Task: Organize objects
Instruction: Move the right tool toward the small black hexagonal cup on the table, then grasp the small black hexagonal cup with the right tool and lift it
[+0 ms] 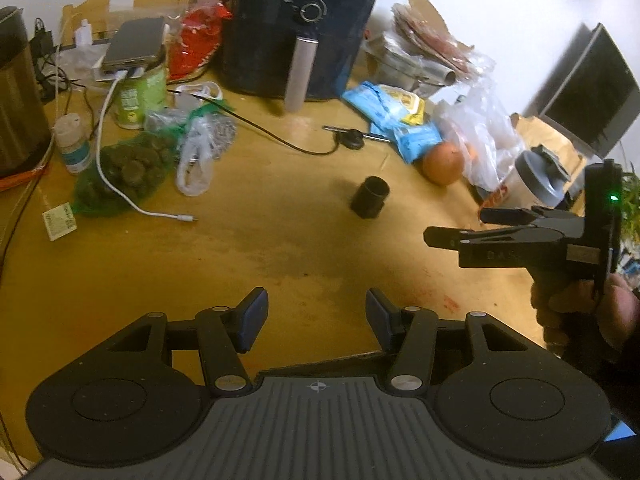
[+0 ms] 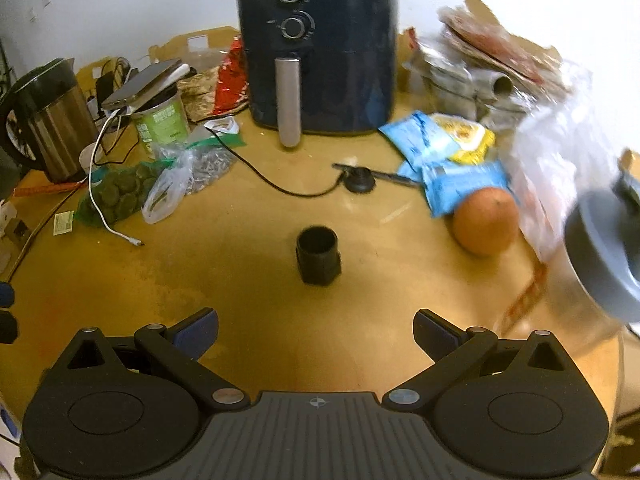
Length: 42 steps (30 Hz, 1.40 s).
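Item: small black cylinder (image 2: 318, 255), stood alone on the yellow table (image 2: 248, 288) at 12 o'clock of the right gripper (image 2: 316, 334), whose jaws are spread empty, presumably for approach; left gripper (image 1: 317, 314) likewise released, nothing held.
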Each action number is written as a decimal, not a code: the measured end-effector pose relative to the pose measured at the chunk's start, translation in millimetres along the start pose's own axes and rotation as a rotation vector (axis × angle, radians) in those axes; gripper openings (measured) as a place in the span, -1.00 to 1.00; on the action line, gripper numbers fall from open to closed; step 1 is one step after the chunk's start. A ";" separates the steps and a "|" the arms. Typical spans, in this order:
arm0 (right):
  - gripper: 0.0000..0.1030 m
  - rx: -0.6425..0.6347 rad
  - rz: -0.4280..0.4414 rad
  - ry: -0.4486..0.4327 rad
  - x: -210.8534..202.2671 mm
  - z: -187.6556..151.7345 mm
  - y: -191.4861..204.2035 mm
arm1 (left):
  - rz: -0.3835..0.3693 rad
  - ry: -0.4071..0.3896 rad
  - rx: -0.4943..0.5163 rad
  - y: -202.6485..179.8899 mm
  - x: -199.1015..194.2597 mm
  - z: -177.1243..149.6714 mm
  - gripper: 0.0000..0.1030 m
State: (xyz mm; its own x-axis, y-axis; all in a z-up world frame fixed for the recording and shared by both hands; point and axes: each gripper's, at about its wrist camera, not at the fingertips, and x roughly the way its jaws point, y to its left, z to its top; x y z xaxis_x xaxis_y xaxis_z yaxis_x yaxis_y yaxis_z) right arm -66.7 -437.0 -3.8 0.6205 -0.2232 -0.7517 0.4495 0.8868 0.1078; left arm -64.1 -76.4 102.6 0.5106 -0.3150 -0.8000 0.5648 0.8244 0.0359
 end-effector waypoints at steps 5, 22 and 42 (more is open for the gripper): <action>1.00 -0.054 0.018 0.001 18.0 8.7 7.0 | 0.008 0.012 -0.014 7.8 -0.6 -1.8 0.04; 0.49 -0.057 0.018 -0.008 73.0 24.2 2.5 | 0.017 0.084 -0.050 29.2 6.9 -13.4 0.04; -0.22 -0.149 0.026 0.036 117.7 44.4 0.9 | 0.047 0.076 -0.125 58.4 -0.3 -19.0 0.04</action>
State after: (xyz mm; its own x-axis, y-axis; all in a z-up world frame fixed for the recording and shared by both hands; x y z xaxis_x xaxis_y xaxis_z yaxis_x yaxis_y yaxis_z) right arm 35.3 -480.5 -63.3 0.6065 -0.1868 -0.7728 0.3315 0.9429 0.0323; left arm -43.6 -19.2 93.6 0.4813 -0.2424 -0.8424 0.4540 0.8910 0.0031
